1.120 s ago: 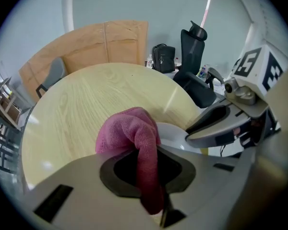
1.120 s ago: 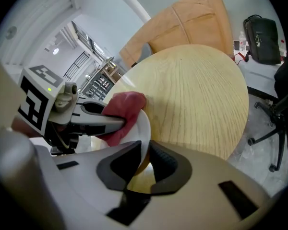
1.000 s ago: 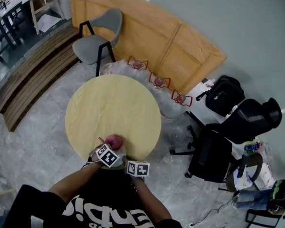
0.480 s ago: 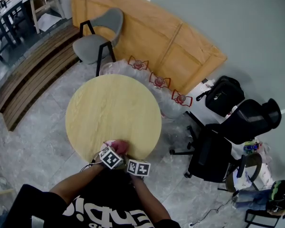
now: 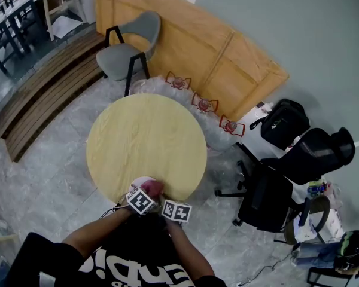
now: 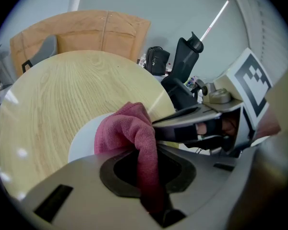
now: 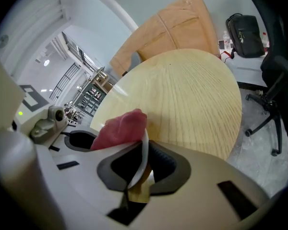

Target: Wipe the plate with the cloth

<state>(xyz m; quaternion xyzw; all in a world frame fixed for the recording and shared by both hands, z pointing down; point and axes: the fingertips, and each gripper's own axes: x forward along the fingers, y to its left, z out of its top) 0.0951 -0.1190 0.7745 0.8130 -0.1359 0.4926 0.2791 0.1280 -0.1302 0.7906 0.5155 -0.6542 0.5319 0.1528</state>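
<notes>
While the right gripper [image 7: 137, 178] clamps the near rim of the white plate [image 7: 143, 150] edge-on between its closed fingers, evidently to steady it, the left gripper [image 6: 151, 190] pinches a tail of the pink cloth [image 6: 127, 128] between its own. The bunched cloth lies just ahead of the left fingers, pressed onto the plate, which sits at the near edge of the round table [image 6: 57, 85]. Judgement: wiping is under way; the plate surface beyond the fingers looks uncovered.
</notes>
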